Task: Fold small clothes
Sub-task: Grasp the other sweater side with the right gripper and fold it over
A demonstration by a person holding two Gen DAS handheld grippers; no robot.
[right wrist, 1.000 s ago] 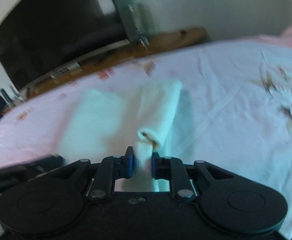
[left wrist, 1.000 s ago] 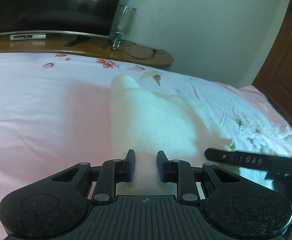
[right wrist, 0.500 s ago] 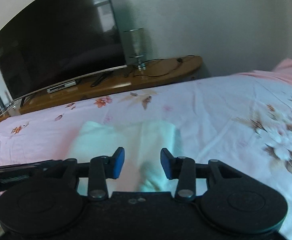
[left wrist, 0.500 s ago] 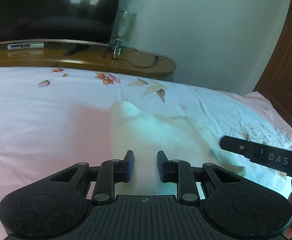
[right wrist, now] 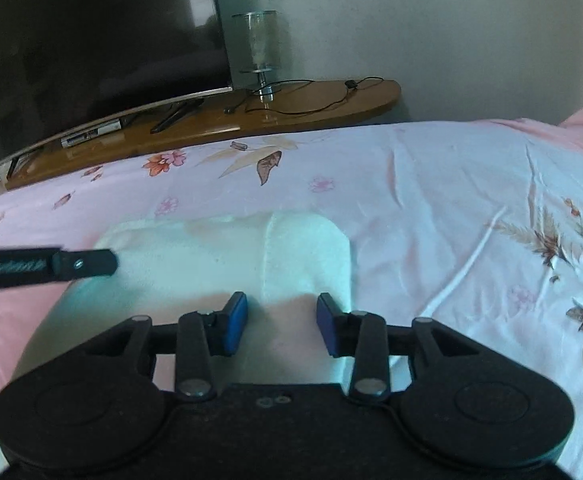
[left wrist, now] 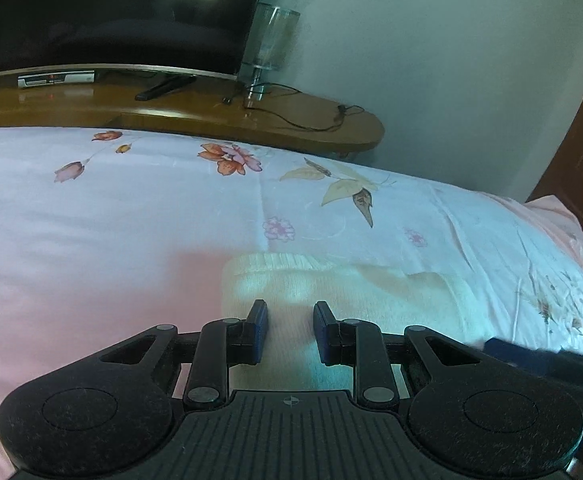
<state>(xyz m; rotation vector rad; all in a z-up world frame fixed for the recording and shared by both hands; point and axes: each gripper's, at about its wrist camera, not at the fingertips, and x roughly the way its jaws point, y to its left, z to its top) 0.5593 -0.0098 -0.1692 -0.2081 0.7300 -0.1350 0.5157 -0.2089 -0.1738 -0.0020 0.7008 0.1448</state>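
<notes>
A bed [left wrist: 91,240] covered by a pink and white floral sheet [right wrist: 431,200] is being shown across most of both views. Behind it, a long wooden stand [left wrist: 219,120] is being seen against a pale wall [left wrist: 451,60], and a large dark television [right wrist: 91,48] is being carried on the stand. A glass lamp [right wrist: 260,46] is being seen just beside the television's right edge, with a thin black cable [right wrist: 323,102] lying across the stand near it.

On the sheet, a small cream garment [right wrist: 219,256] is being shown lying flat near the front of the bed, with one side folded over onto the rest, its folded edge being seen as a pale line running toward the right gripper.

The left gripper [left wrist: 290,330] is being held above the near part of the garment [left wrist: 331,292], its jaws being kept a modest way apart with nothing between them. The right gripper [right wrist: 282,326] is being held over the garment's near right part, its jaws being kept wider apart and gripping nothing. In the right wrist view, part of the left gripper [right wrist: 51,265] is being seen at the left edge, over the garment's left side.
</notes>
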